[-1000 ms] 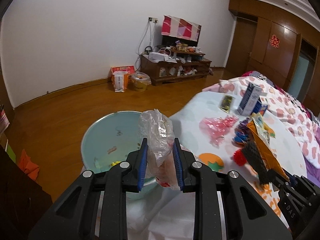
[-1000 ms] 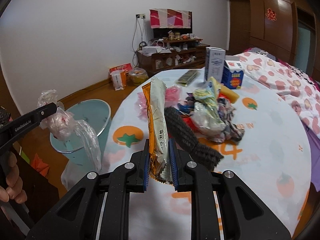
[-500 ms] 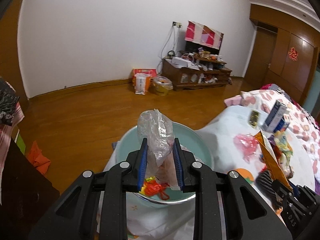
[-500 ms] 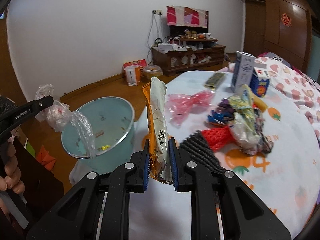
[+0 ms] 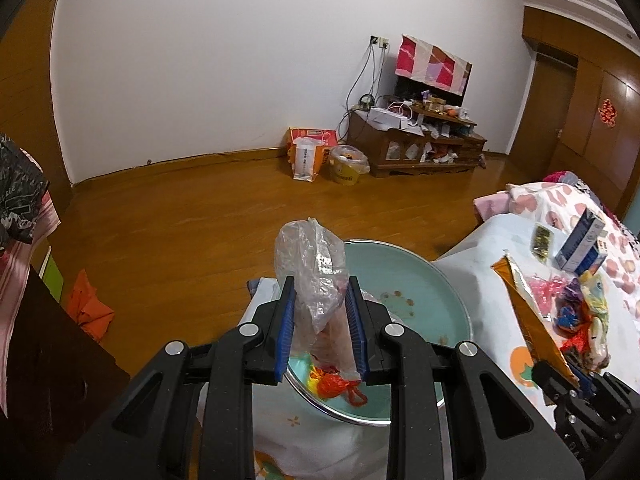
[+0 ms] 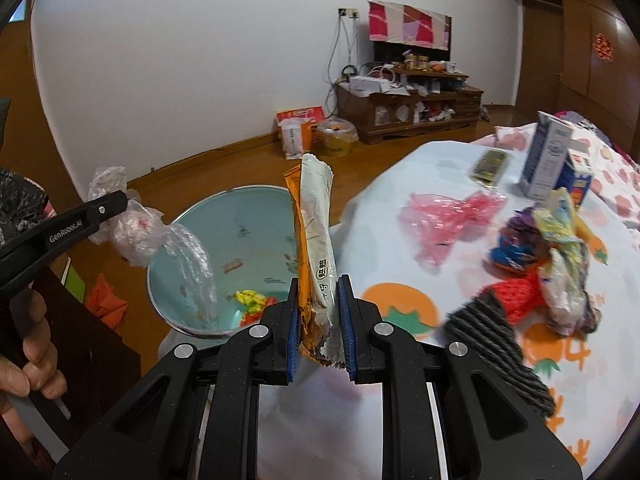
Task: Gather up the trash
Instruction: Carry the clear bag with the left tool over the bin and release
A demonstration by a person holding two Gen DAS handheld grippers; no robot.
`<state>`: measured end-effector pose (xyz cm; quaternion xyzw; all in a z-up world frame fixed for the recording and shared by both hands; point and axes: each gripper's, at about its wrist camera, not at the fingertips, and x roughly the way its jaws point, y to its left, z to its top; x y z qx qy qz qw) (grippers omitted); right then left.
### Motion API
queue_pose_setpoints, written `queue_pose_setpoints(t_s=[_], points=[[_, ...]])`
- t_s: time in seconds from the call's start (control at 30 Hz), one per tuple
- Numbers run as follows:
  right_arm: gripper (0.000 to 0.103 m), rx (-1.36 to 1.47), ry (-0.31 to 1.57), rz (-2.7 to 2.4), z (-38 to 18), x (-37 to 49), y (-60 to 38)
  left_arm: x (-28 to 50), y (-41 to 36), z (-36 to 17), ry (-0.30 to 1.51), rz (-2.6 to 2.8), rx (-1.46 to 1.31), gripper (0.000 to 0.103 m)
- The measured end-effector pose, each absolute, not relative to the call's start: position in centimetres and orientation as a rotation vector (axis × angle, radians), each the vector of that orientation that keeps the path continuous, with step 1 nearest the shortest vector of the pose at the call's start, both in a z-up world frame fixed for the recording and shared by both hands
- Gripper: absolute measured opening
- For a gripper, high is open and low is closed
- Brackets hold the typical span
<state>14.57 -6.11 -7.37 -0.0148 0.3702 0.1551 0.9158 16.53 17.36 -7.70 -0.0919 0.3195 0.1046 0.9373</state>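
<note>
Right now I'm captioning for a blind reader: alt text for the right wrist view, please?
The right gripper pinches an upright orange-and-silver snack wrapper beside a pale blue round bin, above a fruit-print tablecloth strewn with wrappers.

Crumpled clear plastic bag point(image 5: 310, 276) upright above pale blue bin point(image 5: 424, 292), orange-and-silver snack wrapper point(image 6: 316, 256) upright beside it

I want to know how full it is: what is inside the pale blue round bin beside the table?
Inside the pale blue round bin, small yellow and red-orange scraps lie at the bottom, and printed marks dot the wall. The crumpled clear plastic bag in the left gripper and the gripper itself cover part of the bottom.
</note>
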Motion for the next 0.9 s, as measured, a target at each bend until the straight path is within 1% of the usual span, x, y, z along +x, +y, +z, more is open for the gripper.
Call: queue_pose_setpoints(t_s=[0.23,0.9], points=[[0.019,-0.050,0.802,0.359,-8.9,15.8,-3.3,17.6,17.8,-8.9,0.685,0.227,-0.179,0.025],[0.019,-0.039,0.879,0.383,-12.0,18.7,-1.4,20.6,16.8,-12.0,0.791,0.228,-0.118,0.026]])
